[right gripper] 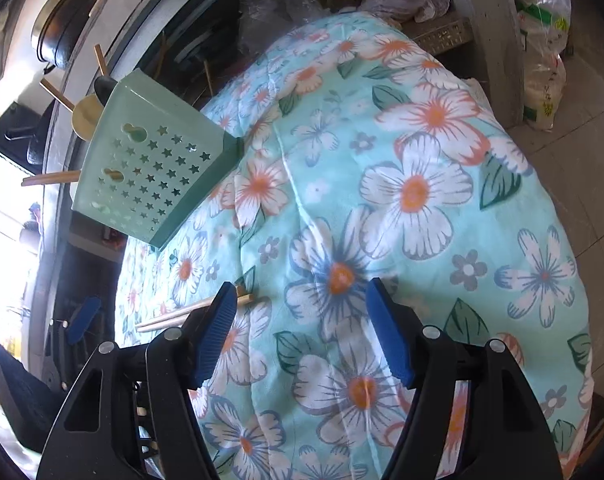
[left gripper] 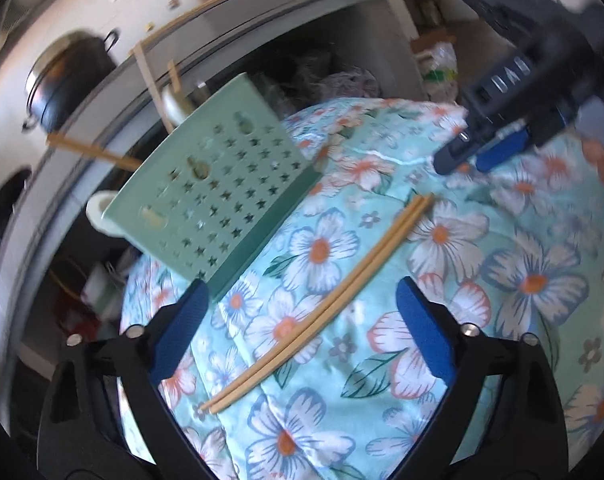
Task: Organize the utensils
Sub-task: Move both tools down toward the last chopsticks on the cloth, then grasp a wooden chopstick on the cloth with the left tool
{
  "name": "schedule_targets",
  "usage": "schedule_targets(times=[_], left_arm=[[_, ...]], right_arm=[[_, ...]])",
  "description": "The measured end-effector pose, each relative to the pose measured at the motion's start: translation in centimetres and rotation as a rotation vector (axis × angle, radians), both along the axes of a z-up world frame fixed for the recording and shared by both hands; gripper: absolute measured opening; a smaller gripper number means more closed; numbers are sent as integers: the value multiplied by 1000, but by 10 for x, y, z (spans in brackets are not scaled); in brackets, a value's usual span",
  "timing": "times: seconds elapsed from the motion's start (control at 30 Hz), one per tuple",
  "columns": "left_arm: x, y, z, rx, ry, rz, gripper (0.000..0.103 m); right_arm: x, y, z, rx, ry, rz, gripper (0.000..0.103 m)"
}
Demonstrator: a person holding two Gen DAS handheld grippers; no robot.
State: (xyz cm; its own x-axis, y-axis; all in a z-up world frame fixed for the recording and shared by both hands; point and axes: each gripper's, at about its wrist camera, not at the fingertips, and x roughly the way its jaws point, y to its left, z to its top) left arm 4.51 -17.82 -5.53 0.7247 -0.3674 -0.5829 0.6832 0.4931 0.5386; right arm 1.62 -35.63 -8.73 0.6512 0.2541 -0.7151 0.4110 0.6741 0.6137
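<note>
A pair of chopsticks lay side by side on the flowered cloth, long axis running diagonally from near left to far right, just ahead of the left gripper, whose jaws stood spread with the sticks between them, untouched. That hand was the nearer. The right gripper was spread and empty, the sticks' ends beside its left jaw. The green utensil holder lay tipped at far left.

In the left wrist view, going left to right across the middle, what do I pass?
Black pot → green utensil holder → chopsticks on the floral cloth → right gripper.
</note>
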Motion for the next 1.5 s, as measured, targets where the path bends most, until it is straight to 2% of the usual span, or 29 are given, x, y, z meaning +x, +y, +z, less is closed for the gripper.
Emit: schedule_targets(times=[0.13, 0.17, 0.23, 0.37, 0.5, 0.6, 0.73, 0.83, 0.93, 1.0, 1.03, 1.13, 1.27, 1.5], left_arm=[[-9, -17, -19, 121, -65, -67, 55], [-11, -20, -22, 144, -72, -85, 52], [-10, -25, -28, 173, -74, -103, 41], [-7, -33, -35, 213, -89, -115, 27], [-7, -40, -45, 263, -121, -134, 9], [-13, -41, -47, 289, -160, -145, 8], [-25, -36, -43, 307, -153, -147, 8], [-33, -29, -36, 312, -85, -147, 8], [-38, -18, -29, 328, 49, -157, 10], [-42, -13, -26, 321, 89, -161, 12], [-45, -10, -24, 313, 102, -162, 19], [-48, -6, -18, 283, 96, -176, 37], [-53, -15, -16, 268, 69, -212, 37], [-51, -42, -28, 290, 14, -256, 36]], right_arm=[[0, -2, -1, 4, -6, 7, 66], [1, -2, -1, 5, -7, 8, 66], [0, -2, -2, 7, -12, 11, 66], [-2, -3, -2, 13, -20, 11, 66], [-2, -3, -3, 15, -22, 11, 66], [-3, -3, -3, 15, -23, 11, 66], [-3, -3, -3, 15, -23, 11, 66], [-3, -3, -3, 14, -23, 12, 66], [-3, -3, -3, 14, -24, 11, 66], [-4, -2, -3, 13, -25, 11, 66], [-4, -3, -3, 13, -24, 12, 66], [-4, -3, -3, 14, -24, 12, 66], [-4, -3, -3, 15, -25, 10, 66], [-5, -2, -2, 16, -24, 12, 66]])
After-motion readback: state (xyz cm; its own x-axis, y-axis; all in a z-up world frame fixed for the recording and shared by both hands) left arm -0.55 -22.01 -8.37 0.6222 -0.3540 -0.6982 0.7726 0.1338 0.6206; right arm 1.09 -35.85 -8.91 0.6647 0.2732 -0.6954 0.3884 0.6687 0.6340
